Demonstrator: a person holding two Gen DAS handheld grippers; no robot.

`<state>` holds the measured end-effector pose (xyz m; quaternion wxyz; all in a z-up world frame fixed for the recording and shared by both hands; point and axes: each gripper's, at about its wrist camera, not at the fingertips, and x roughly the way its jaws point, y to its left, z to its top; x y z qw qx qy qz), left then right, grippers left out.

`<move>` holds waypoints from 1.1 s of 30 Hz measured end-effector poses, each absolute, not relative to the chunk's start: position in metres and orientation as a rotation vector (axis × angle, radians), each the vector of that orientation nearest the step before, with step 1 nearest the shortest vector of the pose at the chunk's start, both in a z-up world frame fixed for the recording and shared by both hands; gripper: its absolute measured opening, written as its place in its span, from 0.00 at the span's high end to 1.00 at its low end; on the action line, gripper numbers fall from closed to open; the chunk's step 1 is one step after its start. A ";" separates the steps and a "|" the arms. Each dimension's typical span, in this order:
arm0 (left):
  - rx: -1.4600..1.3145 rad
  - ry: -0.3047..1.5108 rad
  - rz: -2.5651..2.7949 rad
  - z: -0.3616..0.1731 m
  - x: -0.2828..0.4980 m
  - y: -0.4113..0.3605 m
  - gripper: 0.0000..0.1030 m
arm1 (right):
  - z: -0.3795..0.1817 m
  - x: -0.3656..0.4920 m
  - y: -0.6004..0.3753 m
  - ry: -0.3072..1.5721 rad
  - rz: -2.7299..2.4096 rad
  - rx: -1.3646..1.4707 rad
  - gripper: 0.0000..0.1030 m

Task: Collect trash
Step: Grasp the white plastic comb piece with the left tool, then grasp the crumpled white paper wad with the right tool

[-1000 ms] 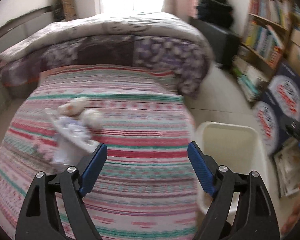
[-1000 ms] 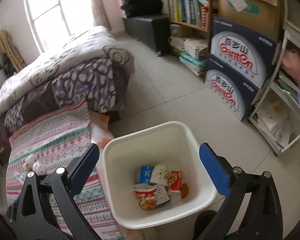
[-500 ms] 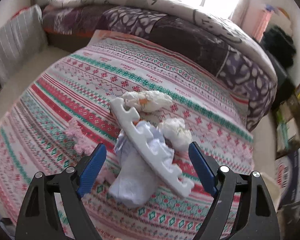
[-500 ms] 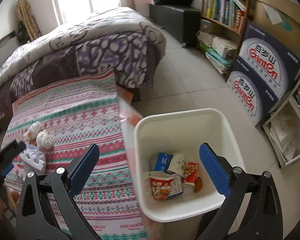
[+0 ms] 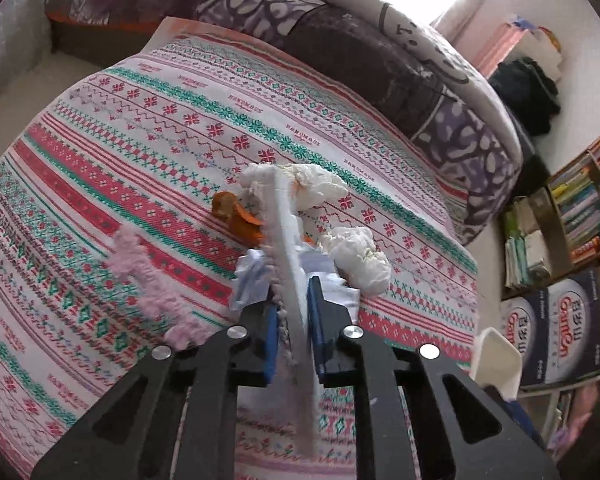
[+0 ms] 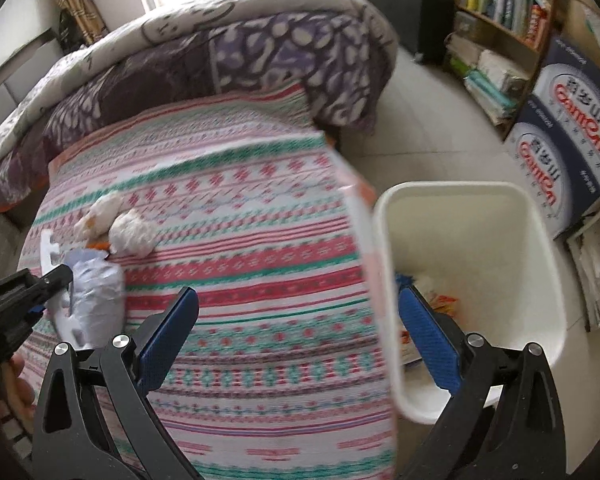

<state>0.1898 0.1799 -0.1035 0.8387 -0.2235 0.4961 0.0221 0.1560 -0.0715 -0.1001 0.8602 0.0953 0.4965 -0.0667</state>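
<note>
My left gripper (image 5: pixel 293 320) is shut on a long white notched foam strip (image 5: pixel 285 240) that lies over a crumpled white-blue bag (image 5: pixel 252 276) on the striped bedspread (image 5: pixel 148 152). Two crumpled white tissues (image 5: pixel 358 252) and an orange peel (image 5: pixel 240 216) lie beside it. A pink fuzzy scrap (image 5: pixel 148 280) lies to the left. My right gripper (image 6: pixel 296 320) is open and empty, over the bed edge next to the white trash bin (image 6: pixel 472 208), which holds several wrappers. The left gripper (image 6: pixel 56 280), the foam strip (image 6: pixel 48 248) and the bag (image 6: pixel 96 288) show at the left of the right wrist view.
A folded purple-and-white duvet (image 5: pixel 340 32) lies at the head of the bed. Blue cartons (image 6: pixel 564 120) and a bookshelf (image 6: pixel 500 4) stand across the tiled floor (image 6: pixel 424 116) beyond the bin.
My left gripper has moved in over the trash pile and shut on the foam strip. My right gripper has swung left from above the bin toward the bed, still open.
</note>
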 end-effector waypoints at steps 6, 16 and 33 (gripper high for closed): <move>-0.498 1.028 0.047 -0.089 0.171 0.210 0.89 | -0.112 0.163 -0.031 1.078 -0.028 0.243 0.07; -0.456 0.967 0.118 -0.065 0.139 0.249 0.89 | -0.131 0.180 0.041 1.084 0.125 0.277 0.07; -0.316 0.918 0.190 -0.061 0.132 0.255 0.89 | -0.127 0.185 0.059 0.998 0.190 0.209 0.69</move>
